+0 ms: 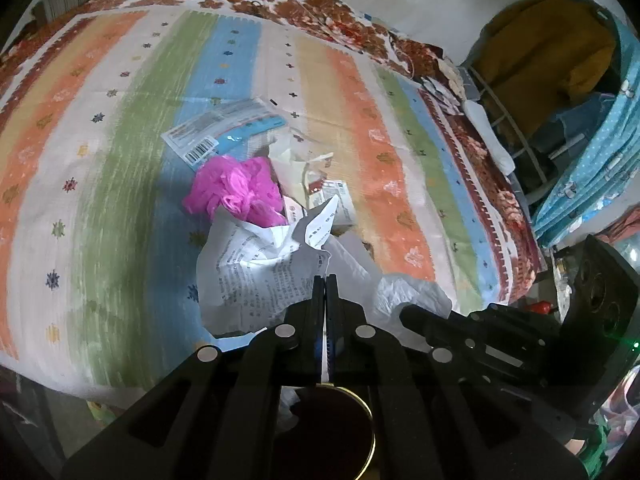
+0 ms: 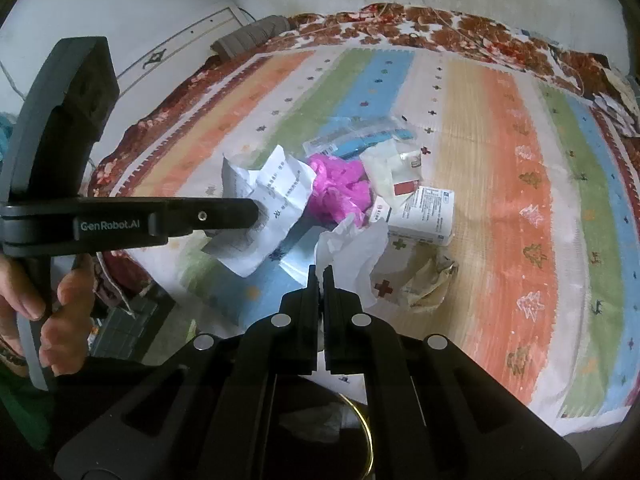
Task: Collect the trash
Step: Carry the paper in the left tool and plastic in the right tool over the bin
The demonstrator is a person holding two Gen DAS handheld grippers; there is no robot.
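Trash lies in one heap on the striped bedspread [image 2: 500,128], just ahead of both claws. The left gripper [image 1: 325,280] is closed on the crumpled white printed paper sheet [image 1: 248,268], lifted so it can go to the gold-rimmed bin [image 1: 370,432] below. The right gripper [image 2: 320,272] is nearly closed and holds nothing; a white tissue [image 2: 352,248] lies just beyond it.

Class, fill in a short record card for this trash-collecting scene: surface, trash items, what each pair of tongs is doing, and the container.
surface: striped bedspread
trash: printed paper, pink plastic bag, white tissue, small carton, blue packet
left tongs: shut on printed paper
right tongs: shut, at the tissue's edge; grip unclear
container: gold-rimmed bin below the tongs
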